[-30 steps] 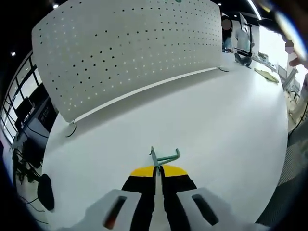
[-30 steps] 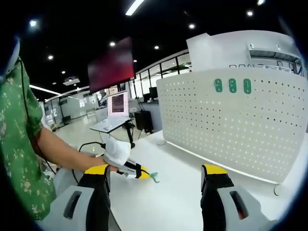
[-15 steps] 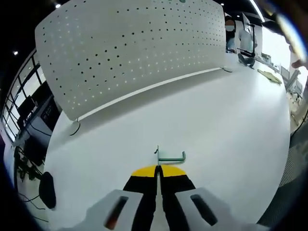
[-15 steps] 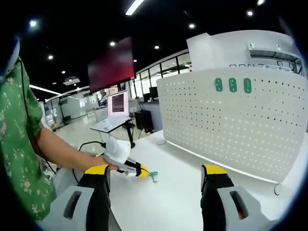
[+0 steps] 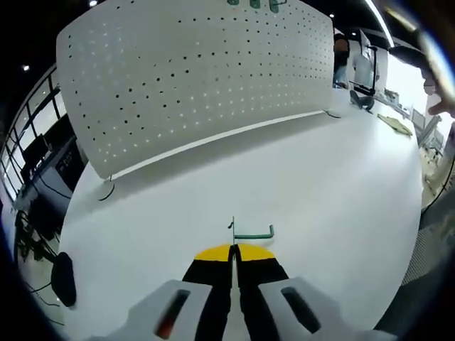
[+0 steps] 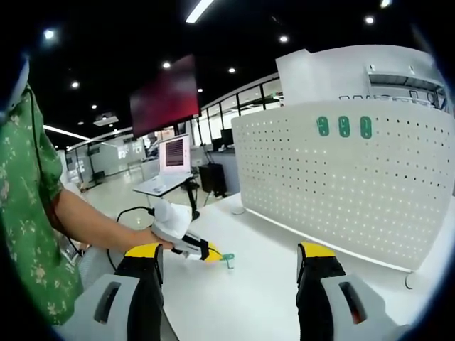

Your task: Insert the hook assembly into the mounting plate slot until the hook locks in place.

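Observation:
A small green metal hook (image 5: 250, 233) sticks out from between the yellow tips of my left gripper (image 5: 232, 250), which is shut on it above the white table (image 5: 313, 185). The white perforated mounting plate (image 5: 192, 78) stands upright across the table's far side, well beyond the hook. In the right gripper view my right gripper (image 6: 227, 259) is open with nothing between its jaws. The same view has the left gripper (image 6: 213, 256) at lower left with the green hook (image 6: 228, 260) in it, and the perforated plate (image 6: 348, 192) at right with green hooks (image 6: 344, 126) near its top.
A person in a green patterned sleeve (image 6: 28, 213) holds the left gripper. A laptop (image 6: 170, 165) on a stand and a dark screen (image 6: 165, 96) lie behind. Cables (image 5: 43, 249) hang off the table's left edge. Objects (image 5: 394, 114) lie at the far right corner.
The hook has turned in my left gripper from tilted to level. The left gripper has drawn slightly back, so more of the plate's top shows. My right gripper has stayed put.

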